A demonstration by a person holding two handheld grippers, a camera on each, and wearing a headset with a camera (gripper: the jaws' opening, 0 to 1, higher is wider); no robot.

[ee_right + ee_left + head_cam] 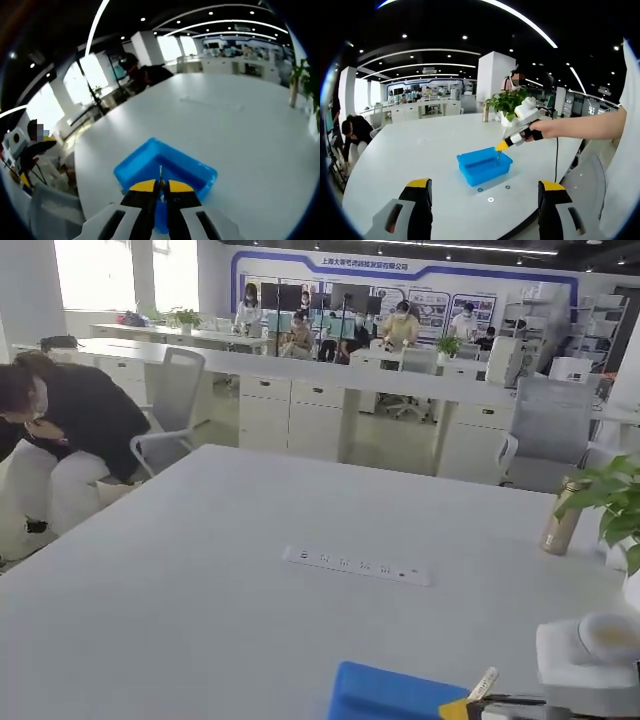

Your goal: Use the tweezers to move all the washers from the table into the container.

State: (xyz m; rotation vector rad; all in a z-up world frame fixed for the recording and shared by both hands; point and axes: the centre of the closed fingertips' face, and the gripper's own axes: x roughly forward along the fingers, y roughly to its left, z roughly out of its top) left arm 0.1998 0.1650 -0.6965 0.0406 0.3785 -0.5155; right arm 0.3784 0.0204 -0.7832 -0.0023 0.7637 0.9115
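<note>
Washer-moving task, part way through. In the left gripper view, three washers lie on the white worktop just in front of the blue container, lower centre of the frame, so at least these are left to move. Whether any already sit inside the container cannot be told. The right claw is clenched on the tweezers, whose tip dips into the container's open top; any washer at the tip is too small to make out. The left claw is released and empty, jaws wide apart at the bottom of its view. The worktop is broad, pale and mostly bare, with a power strip at the centre of the head view, and a potted plant and a bottle at the right edge. Beyond is a bright open-plan office with desks, chairs and seated people
</note>
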